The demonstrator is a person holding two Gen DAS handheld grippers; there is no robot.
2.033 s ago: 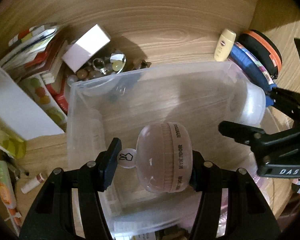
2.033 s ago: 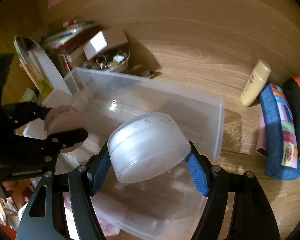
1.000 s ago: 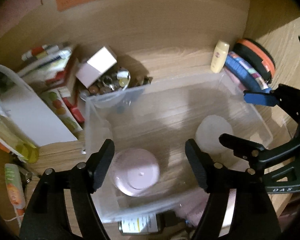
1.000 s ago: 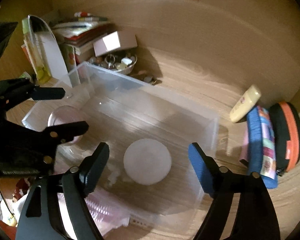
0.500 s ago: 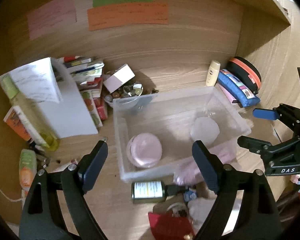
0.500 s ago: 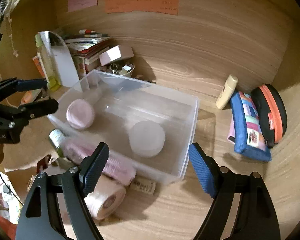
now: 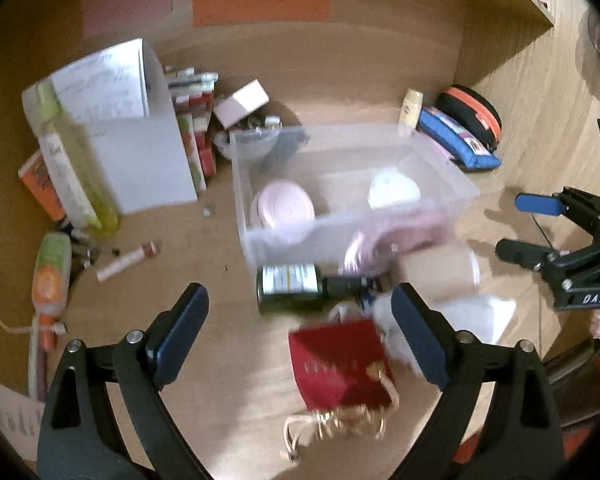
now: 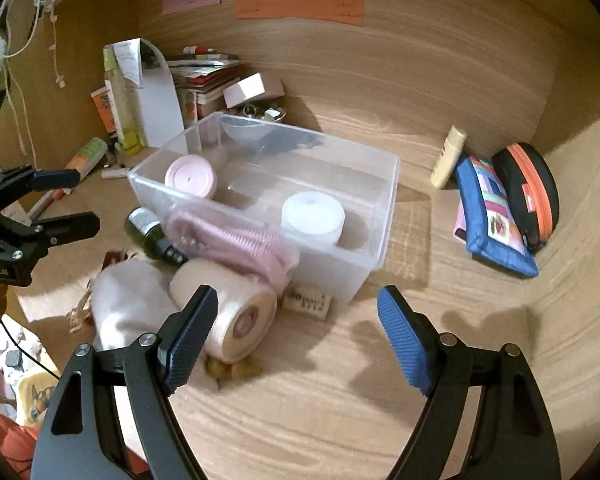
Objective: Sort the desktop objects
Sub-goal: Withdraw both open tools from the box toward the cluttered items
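The left gripper [image 7: 300, 328] hangs above the wooden desk [image 8: 340, 400] with its jaws opening and nothing between them; a red pouch [image 7: 338, 364] lies blurred on the desk below, toward five o'clock in the left wrist view. The right gripper [image 8: 296, 336] is released too, its blue pads spread wide over bare wood, grasping nothing.

Just past the right gripper's left pad, at about ten o'clock, lies a cream roll [image 8: 228, 312] on its side, with a white cloth bundle [image 8: 128, 300] touching it at nine o'clock. Beyond them a dark green bottle [image 7: 292, 286] lies flat against the near wall of the clear plastic bin [image 8: 384, 216], beside a pink ribbed thing [image 8: 236, 244] pressed against the same wall.

Inside the bin, a pink round jar [image 8: 191, 178] sits at the left end and a white round jar [image 8: 313, 212] toward the right, well apart.

Farther off at two o'clock, a blue pencil case [image 8: 492, 216] and a black-and-orange case [image 8: 528, 188] lean together, with a cream tube [image 8: 448, 156] beside them.
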